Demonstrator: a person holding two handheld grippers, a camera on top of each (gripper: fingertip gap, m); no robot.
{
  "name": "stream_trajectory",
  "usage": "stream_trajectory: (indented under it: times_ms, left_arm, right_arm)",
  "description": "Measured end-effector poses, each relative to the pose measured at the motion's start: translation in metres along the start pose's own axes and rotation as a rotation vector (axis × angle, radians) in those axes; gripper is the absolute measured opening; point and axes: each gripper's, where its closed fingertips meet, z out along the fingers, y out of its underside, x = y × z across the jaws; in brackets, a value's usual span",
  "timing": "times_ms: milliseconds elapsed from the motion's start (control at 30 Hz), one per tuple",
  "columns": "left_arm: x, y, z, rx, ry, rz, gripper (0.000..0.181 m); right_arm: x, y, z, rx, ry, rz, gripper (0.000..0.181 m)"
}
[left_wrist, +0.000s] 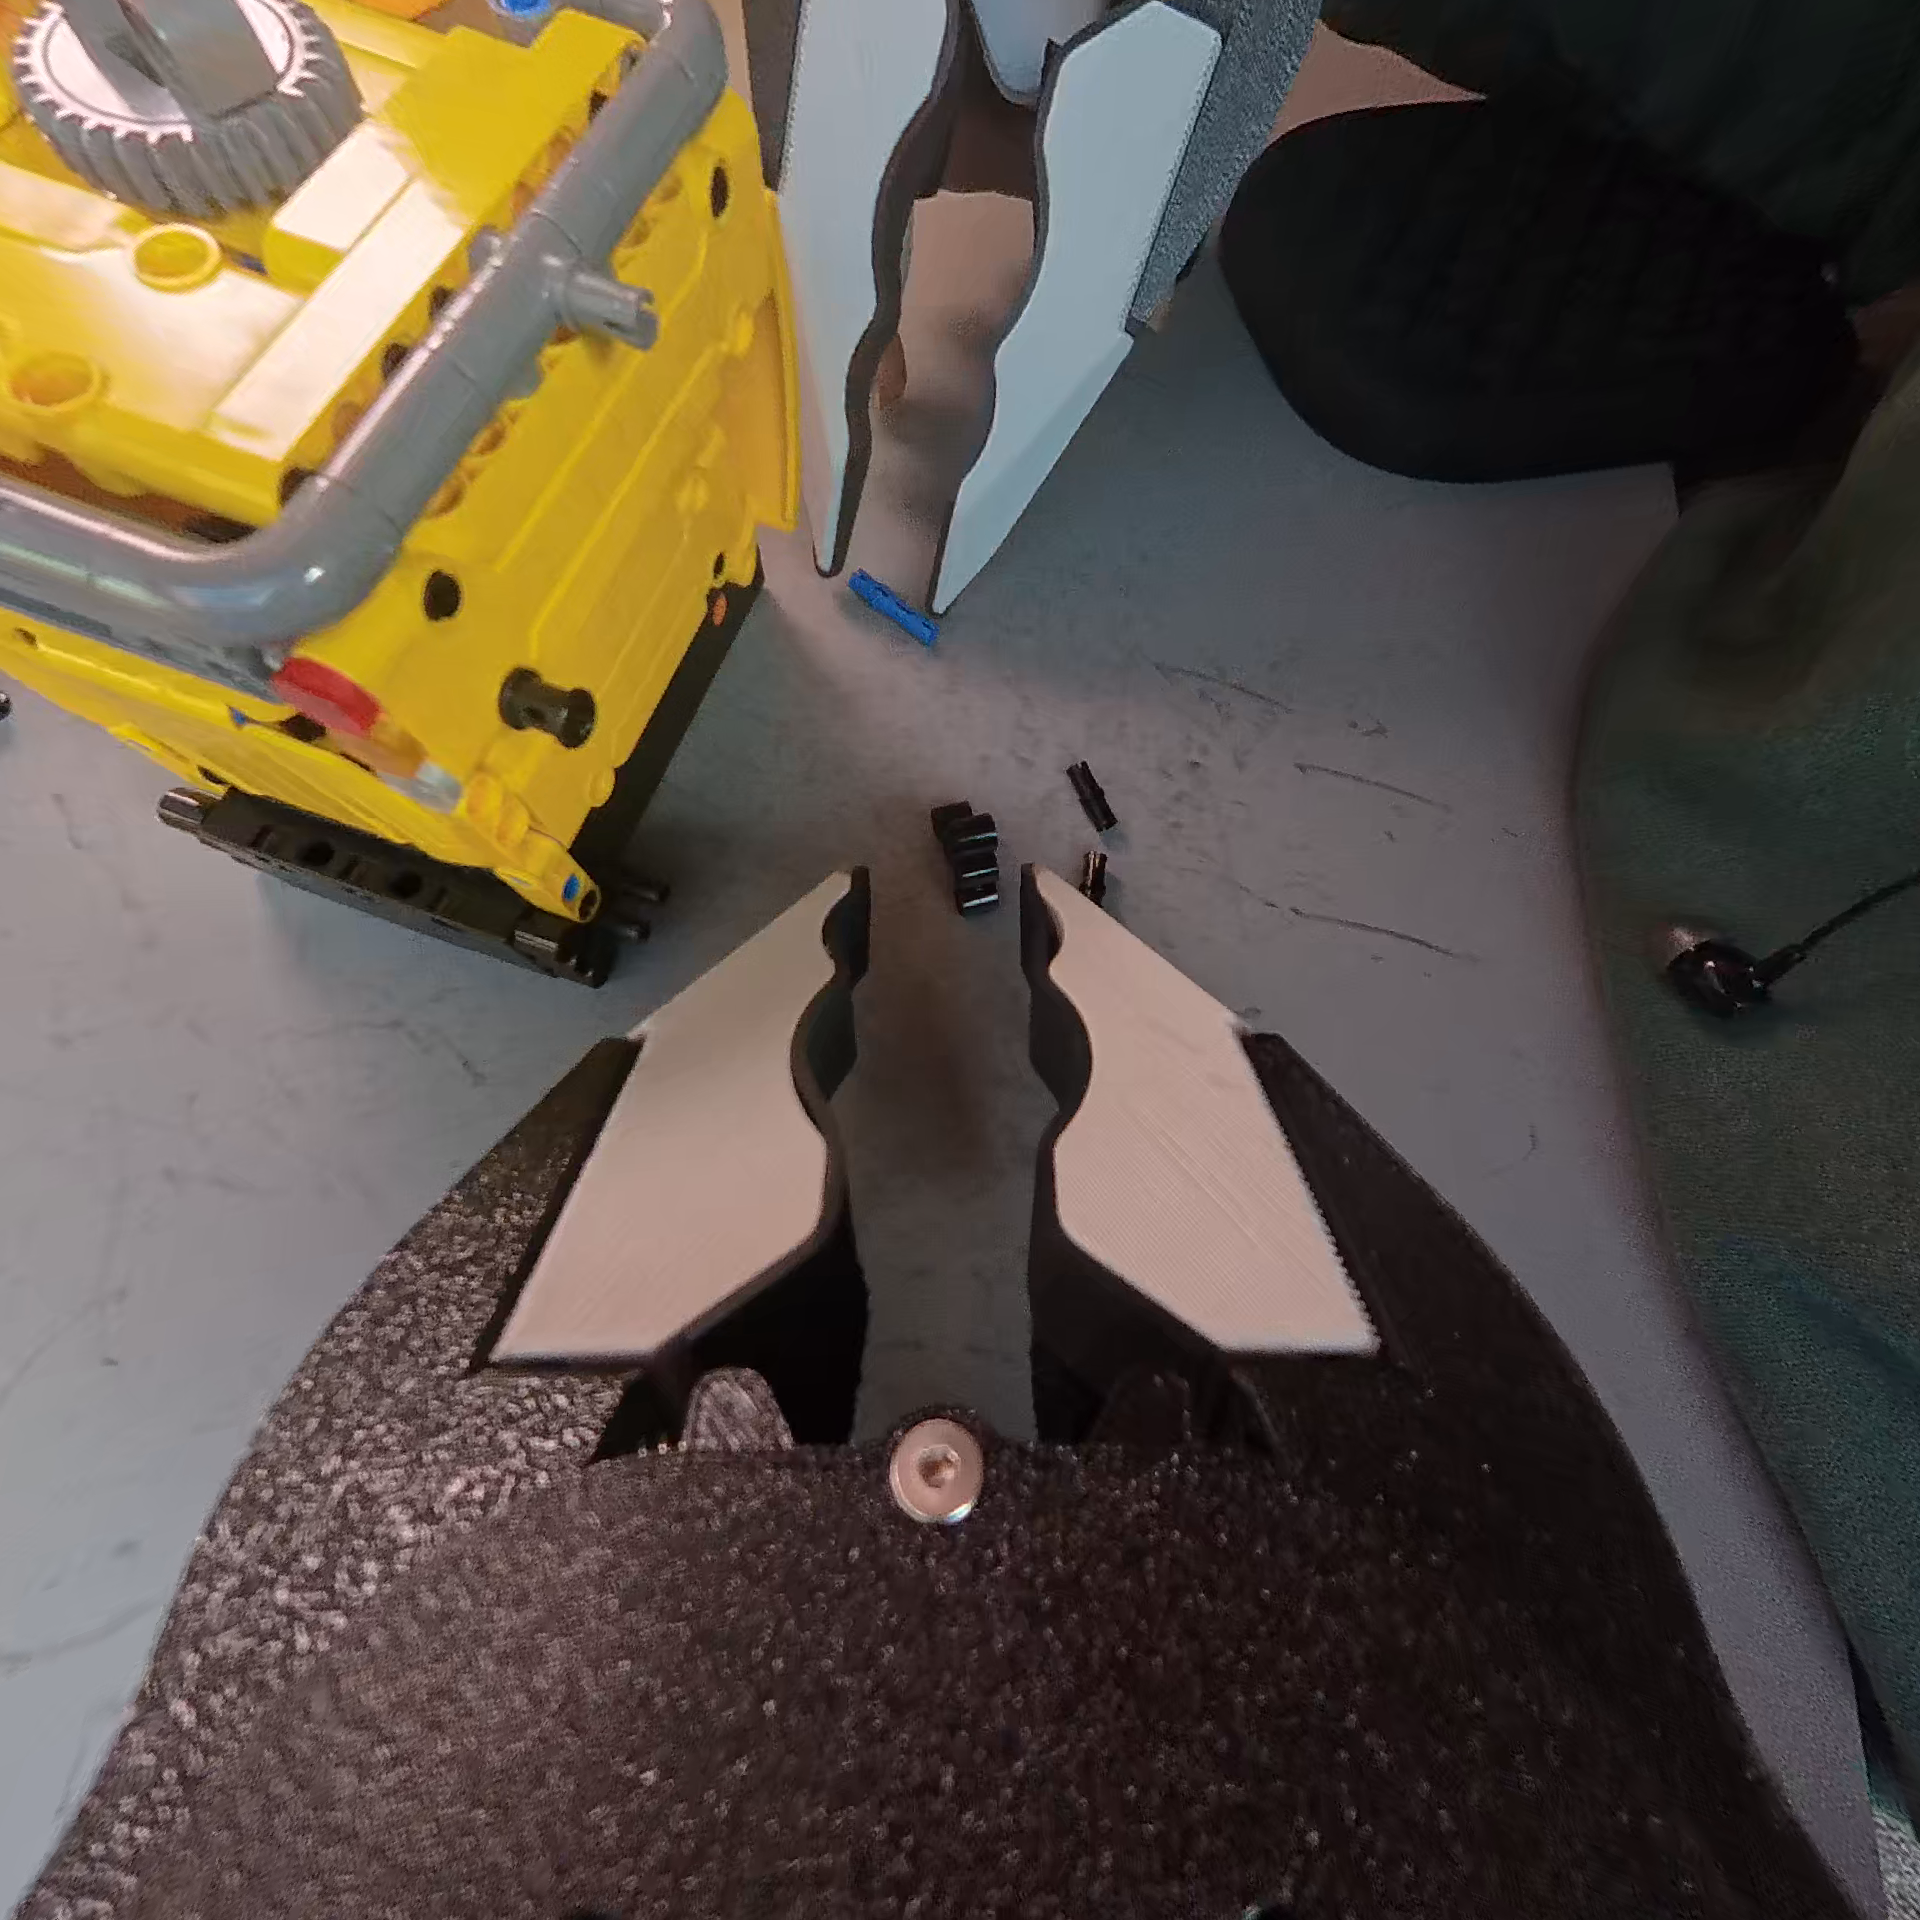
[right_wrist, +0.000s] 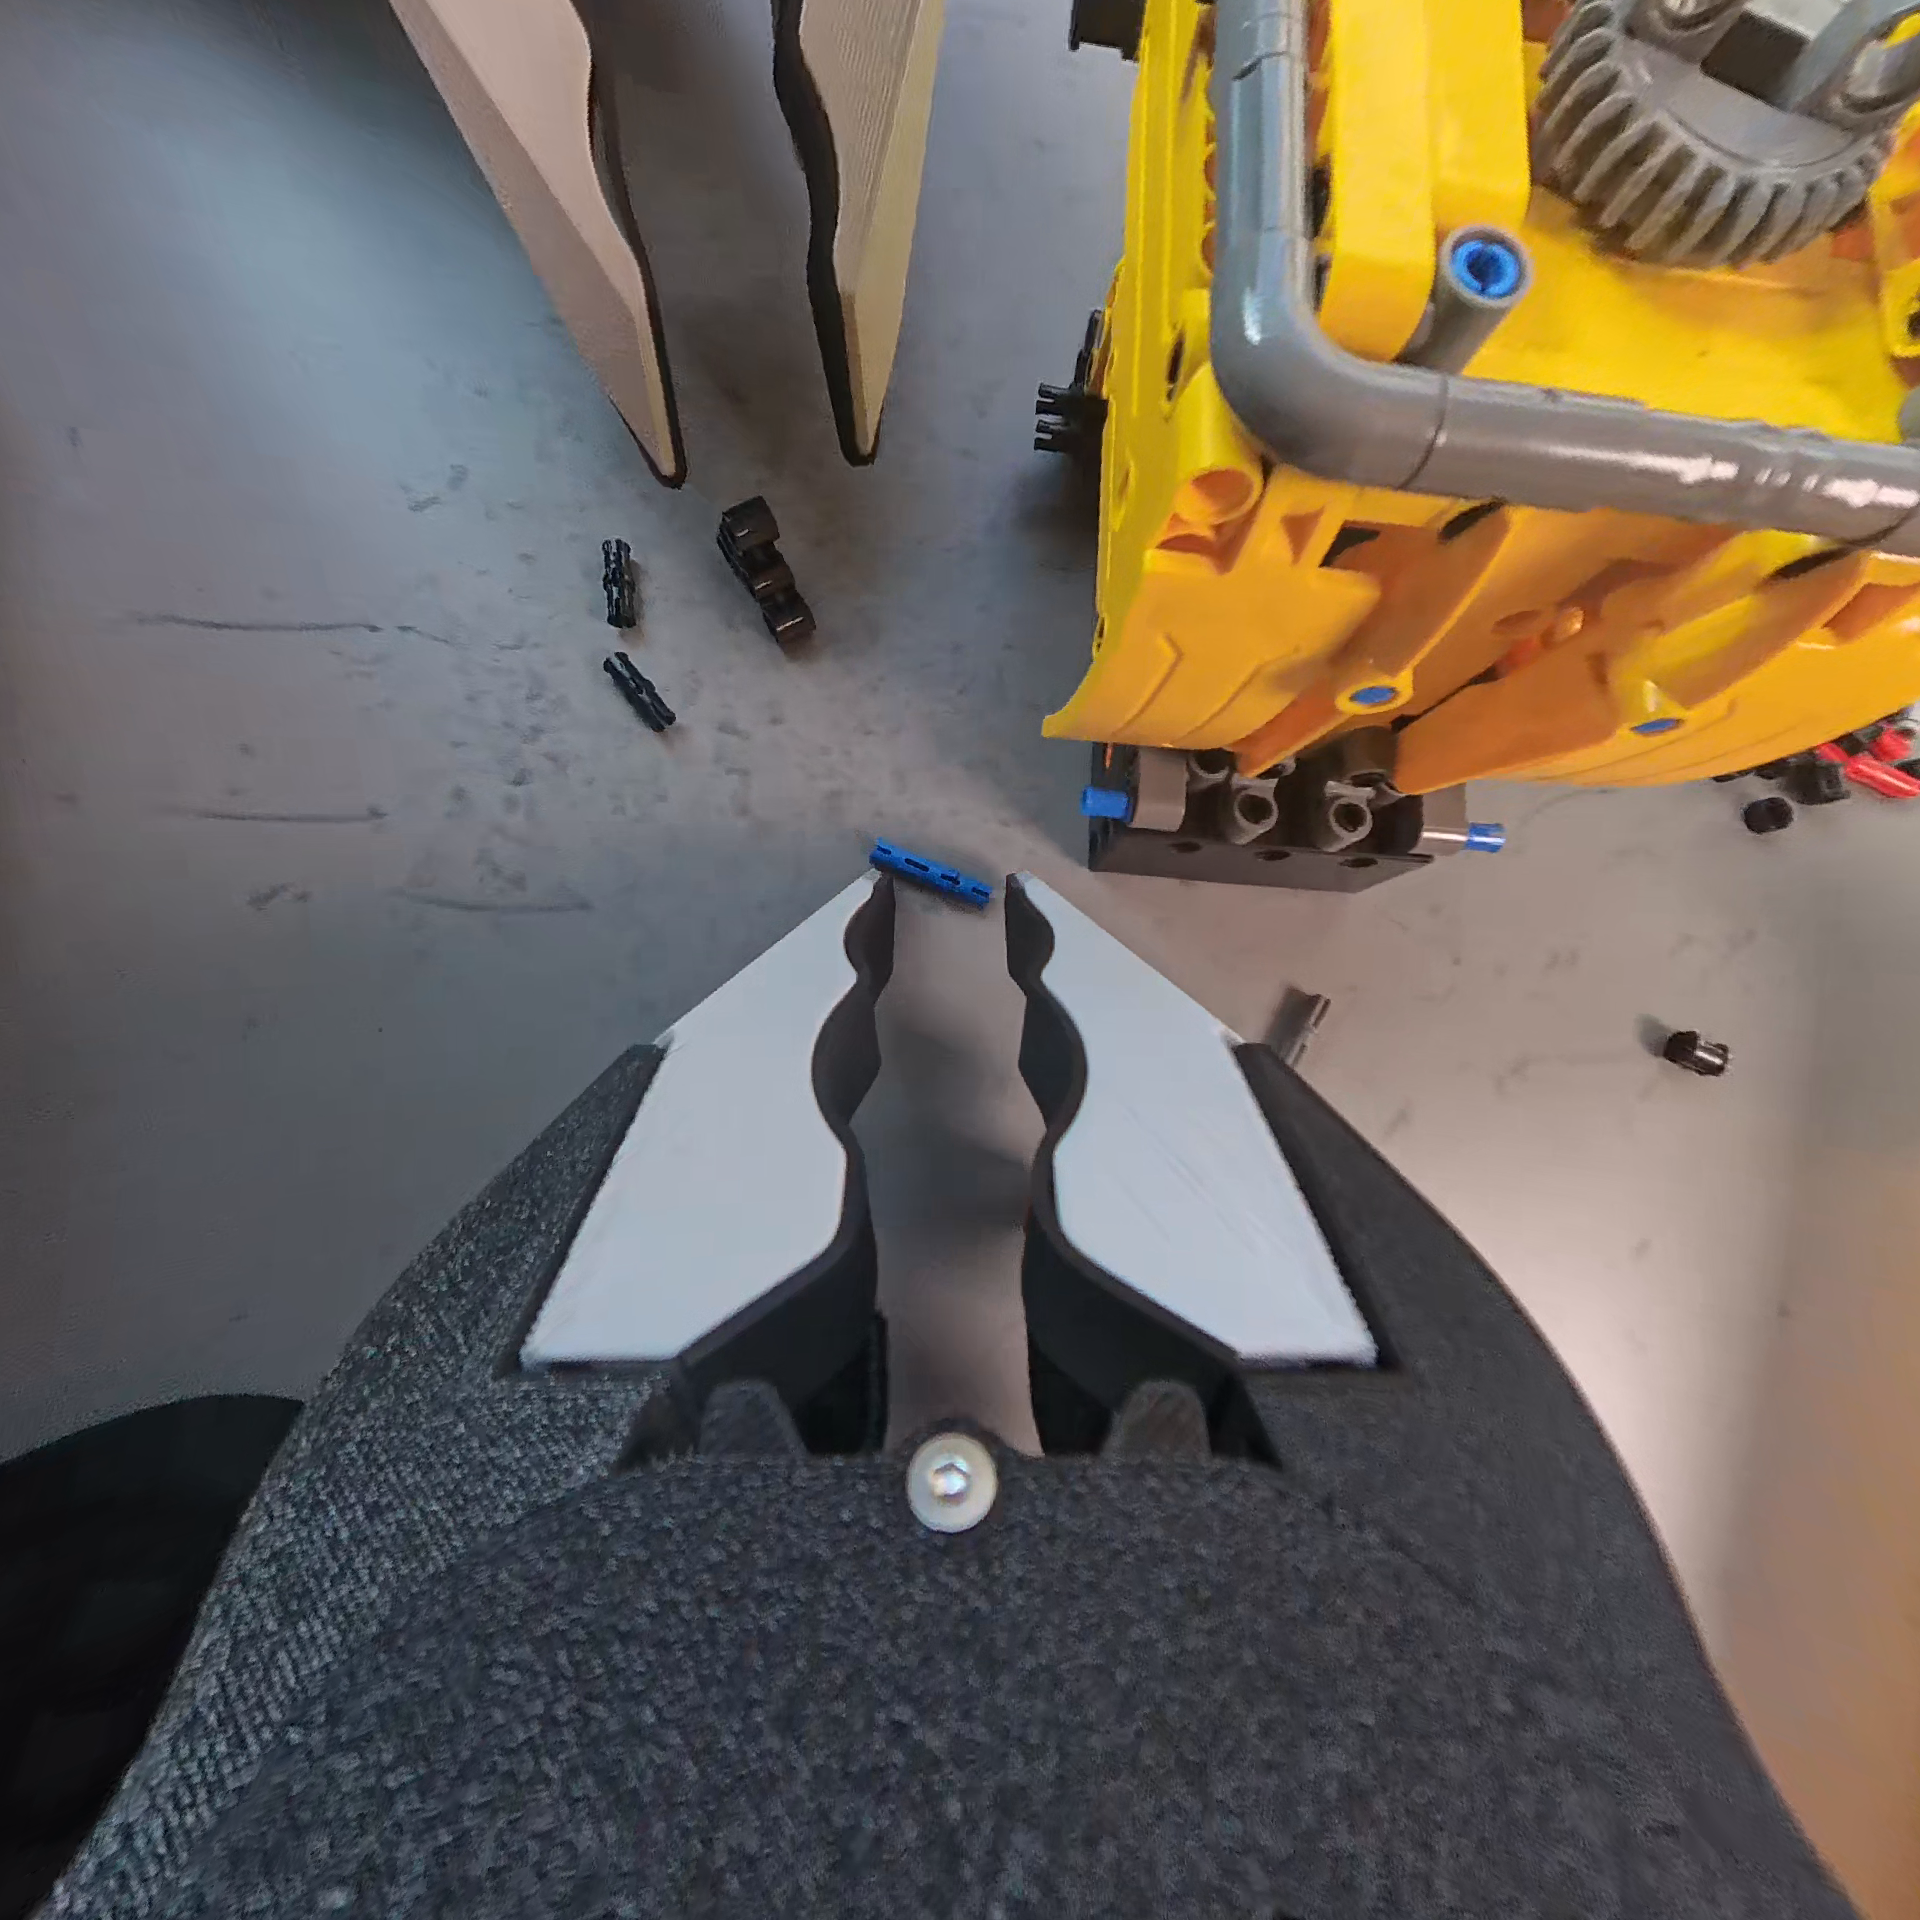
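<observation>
My left gripper (left_wrist: 943, 883) is open and empty, tips just short of a black toothed connector piece (left_wrist: 966, 858) lying on the grey table. Two small black pins (left_wrist: 1091, 795) lie just right of it. My right gripper (right_wrist: 943, 888) is open and empty, tips right at a blue pin (right_wrist: 930, 875) lying flat on the table. In the left wrist view the right gripper (left_wrist: 883, 592) stands opposite, above the same blue pin (left_wrist: 891, 608). In the right wrist view the left gripper (right_wrist: 764, 468) hovers by the black connector (right_wrist: 767, 571) and black pins (right_wrist: 619, 582).
A large yellow brick-built vehicle model (left_wrist: 343, 436) with grey tubing and a grey gear stands beside both grippers, also in the right wrist view (right_wrist: 1455, 468). Loose small parts (right_wrist: 1696, 1051) lie right of it. A dark garment (left_wrist: 1538, 301) and a black cable end (left_wrist: 1714, 971) lie at the right. The left gripper's tips are roughly 8 centimetres from the right gripper's.
</observation>
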Motion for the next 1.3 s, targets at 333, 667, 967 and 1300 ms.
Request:
stream_trajectory:
  times_ms: [333,667,967,1300]
  left_arm:
    - [0.004,0.006,0.006,-0.031,0.017,0.011,0.019]
    - [0.011,-0.005,0.017,-0.006,0.132,-0.193,0.007]
    - [0.013,-0.027,0.001,0.176,0.396,-0.609,0.007]
    - [0.001,0.0,0.009,0.003,0.098,-0.172,0.035]
  right_arm:
    - [-0.004,0.002,-0.003,-0.003,-0.018,-0.002,0.017]
    - [-0.029,-0.049,0.01,0.139,-0.018,-0.188,0.017]
    - [-0.03,-0.061,0.007,0.18,0.068,-0.298,0.009]
    - [-0.04,-0.032,0.023,0.014,-0.133,-0.08,0.009]
